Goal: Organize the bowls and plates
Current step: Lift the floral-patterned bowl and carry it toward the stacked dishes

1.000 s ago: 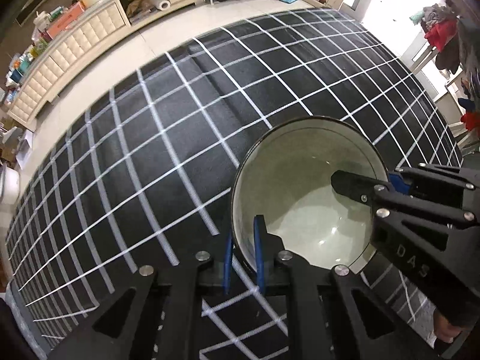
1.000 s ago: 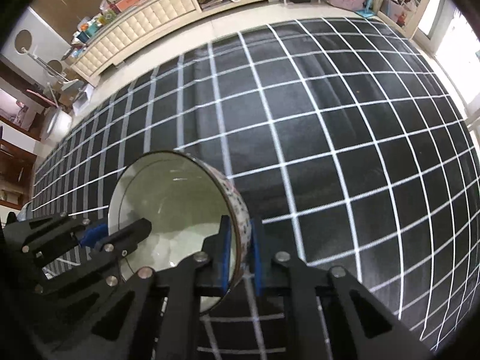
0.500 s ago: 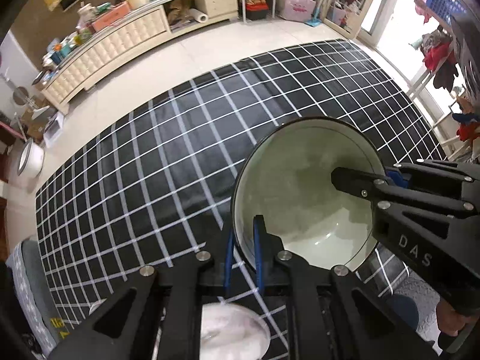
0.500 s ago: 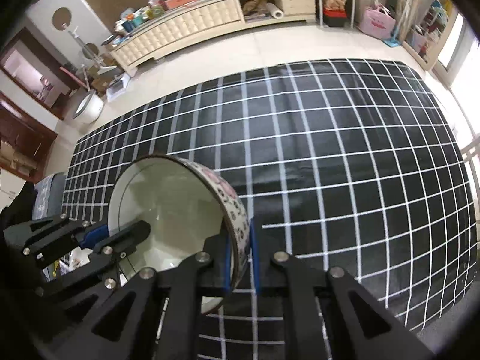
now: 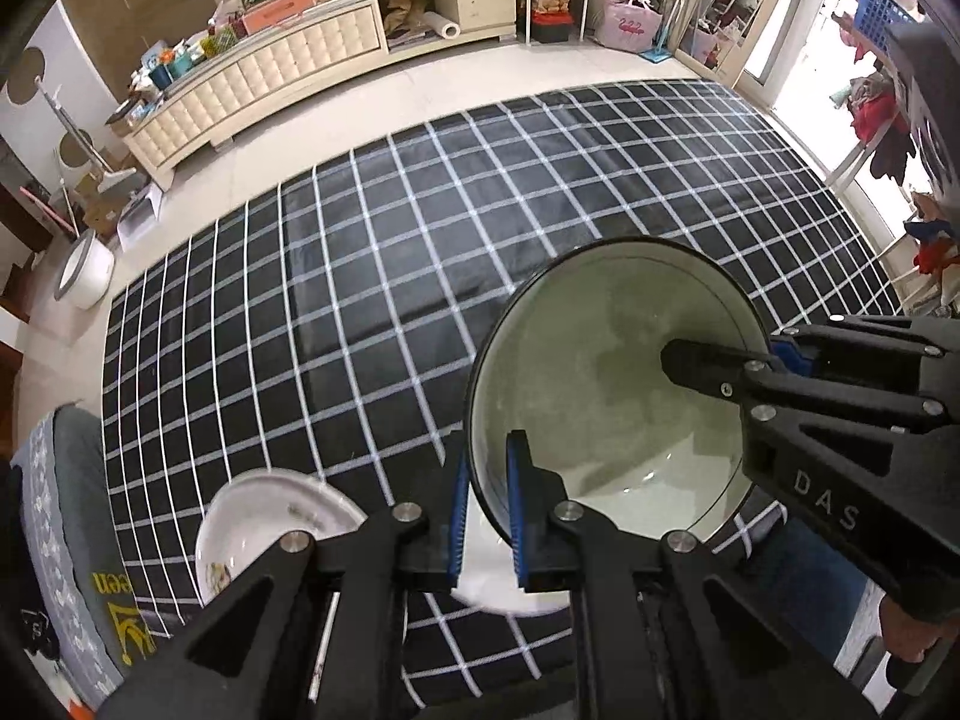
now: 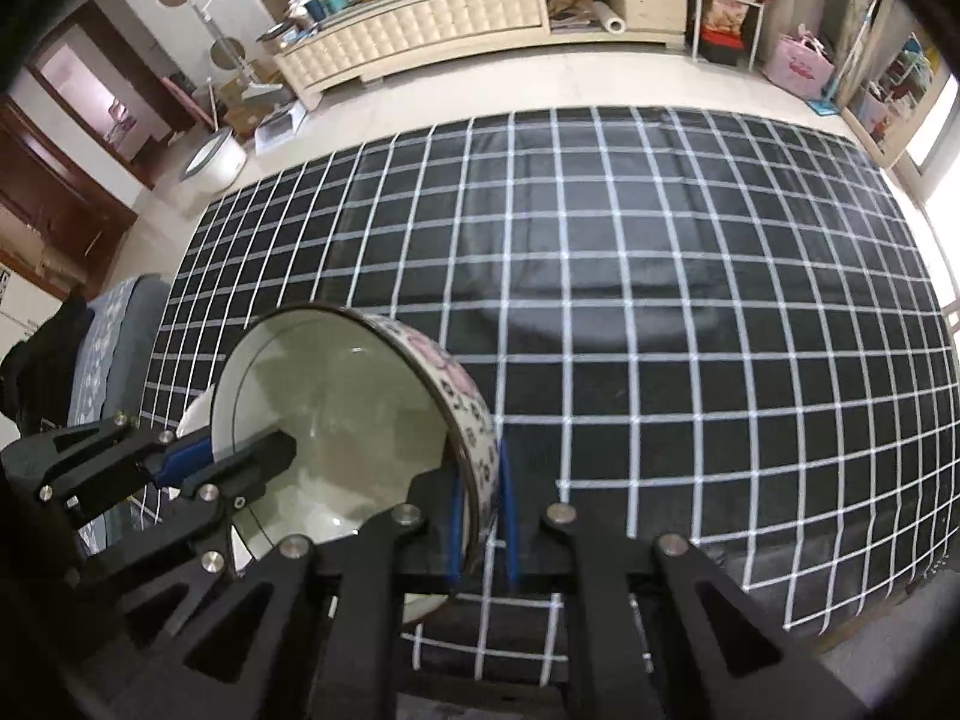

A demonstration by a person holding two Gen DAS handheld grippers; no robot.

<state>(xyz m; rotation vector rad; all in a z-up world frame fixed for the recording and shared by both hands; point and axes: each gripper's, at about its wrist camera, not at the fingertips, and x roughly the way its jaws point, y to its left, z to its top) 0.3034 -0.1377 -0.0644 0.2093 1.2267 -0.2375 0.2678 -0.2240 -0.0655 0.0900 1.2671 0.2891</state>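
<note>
A large bowl [image 5: 606, 384], white inside with a dark rim and a pink floral outside [image 6: 456, 396], hangs high above the black checked cloth [image 5: 360, 300]. My left gripper [image 5: 486, 516] is shut on its near-left rim. My right gripper [image 6: 480, 522] is shut on the opposite rim, and it shows in the left wrist view [image 5: 774, 360] at the right. A smaller white patterned bowl [image 5: 264, 516] sits on the cloth below left. A white plate [image 5: 510, 594] lies under the held bowl, mostly hidden.
The checked cloth [image 6: 660, 300] covers the table. A grey cushion [image 5: 66, 540] lies at its left edge. A cream cabinet [image 6: 432, 30] with clutter stands across the tiled floor. A white round bin [image 5: 84, 270] stands on the floor at the left.
Both grippers have lifted the large bowl higher and pulled back. More of the cloth, the small bowl and the white plate have come into view below.
</note>
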